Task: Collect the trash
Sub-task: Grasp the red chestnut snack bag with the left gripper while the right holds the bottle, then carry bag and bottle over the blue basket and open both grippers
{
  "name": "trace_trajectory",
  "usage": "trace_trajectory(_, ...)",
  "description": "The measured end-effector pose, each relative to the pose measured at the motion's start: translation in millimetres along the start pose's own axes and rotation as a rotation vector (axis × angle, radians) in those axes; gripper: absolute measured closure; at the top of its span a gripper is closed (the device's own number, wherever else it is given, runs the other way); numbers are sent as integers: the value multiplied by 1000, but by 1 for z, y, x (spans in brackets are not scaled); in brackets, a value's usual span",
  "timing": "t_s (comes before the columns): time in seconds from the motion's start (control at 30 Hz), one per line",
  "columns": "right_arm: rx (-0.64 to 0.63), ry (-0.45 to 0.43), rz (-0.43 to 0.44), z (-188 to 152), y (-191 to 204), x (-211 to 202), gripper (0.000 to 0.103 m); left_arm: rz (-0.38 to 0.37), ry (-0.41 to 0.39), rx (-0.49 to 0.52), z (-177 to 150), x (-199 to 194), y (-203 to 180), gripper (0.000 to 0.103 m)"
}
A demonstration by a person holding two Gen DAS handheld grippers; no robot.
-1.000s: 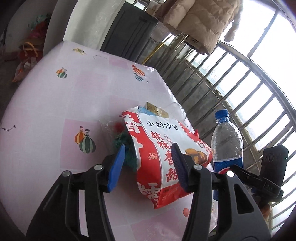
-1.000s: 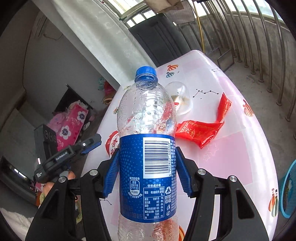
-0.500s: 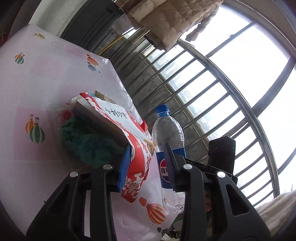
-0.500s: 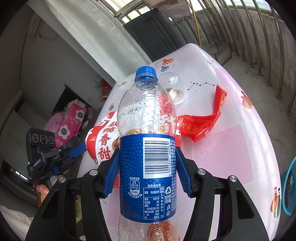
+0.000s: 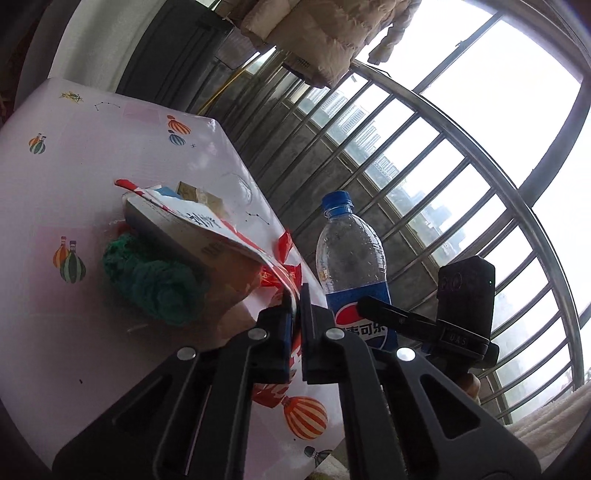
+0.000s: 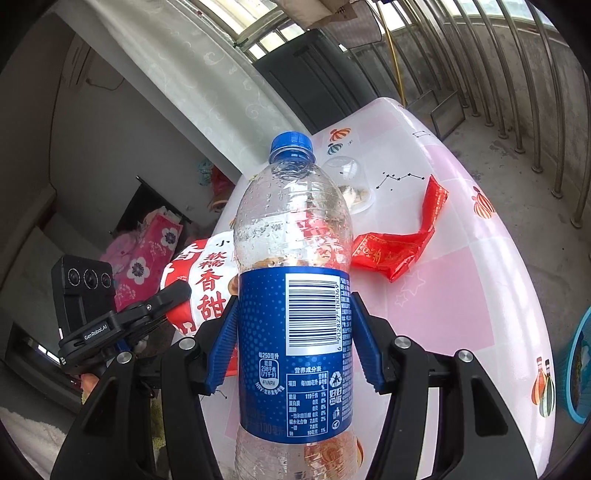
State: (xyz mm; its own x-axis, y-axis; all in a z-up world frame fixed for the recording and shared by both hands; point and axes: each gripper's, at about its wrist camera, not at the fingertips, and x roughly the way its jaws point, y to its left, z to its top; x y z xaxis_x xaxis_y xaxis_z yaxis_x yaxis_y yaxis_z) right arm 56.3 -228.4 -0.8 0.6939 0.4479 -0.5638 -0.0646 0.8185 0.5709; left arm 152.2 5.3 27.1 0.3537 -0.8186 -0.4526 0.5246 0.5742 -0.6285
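My left gripper (image 5: 296,295) is shut on the edge of a red and white snack bag (image 5: 192,229) and holds it lifted and tilted above the pink table (image 5: 74,122). The bag also shows in the right wrist view (image 6: 201,273). A crumpled green thing (image 5: 155,277) lies under the bag. My right gripper (image 6: 293,332) is shut on an empty Pepsi bottle (image 6: 295,295), upright, blue cap on top; it also shows in the left wrist view (image 5: 351,266). A red wrapper (image 6: 402,243) lies on the table beyond the bottle.
A clear plastic dome cup (image 6: 351,177) with scraps sits further back on the table. A blue basket (image 6: 580,369) stands off the table's right side. Metal railing bars (image 5: 424,177) run along the table's far edge. A jacket (image 5: 325,33) hangs above.
My left gripper has closed from open onto the snack bag's edge and lifted it, tilting it off the green thing. The right gripper keeps holding the bottle, nearly still.
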Motion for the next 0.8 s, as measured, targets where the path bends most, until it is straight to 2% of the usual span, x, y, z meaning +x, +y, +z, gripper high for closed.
trace_trajectory(0.23,25,-106,43,-10,-7,-62,47,-34,-2,83,-3,-31,-53,103)
trace_trajectory(0.3,38,-149,24,-15,-14,-84,47,-55,2,118,-2,-31,-73,103)
trace_trajectory(0.4,72,-230,-49,-22,-34,-123,47,-111,11,184,2,-21,-106,103)
trace_trajectory(0.57,226,-383,-209,-43,-91,-195,47,-203,121,266,8,40,-159,103)
trace_trajectory(0.7,384,-484,-318,-71,-144,-236,47,-248,274,338,0,115,-204,103)
trace_trajectory(0.8,513,-519,-379,-93,-187,-247,47,-275,396,383,-14,179,-240,103)
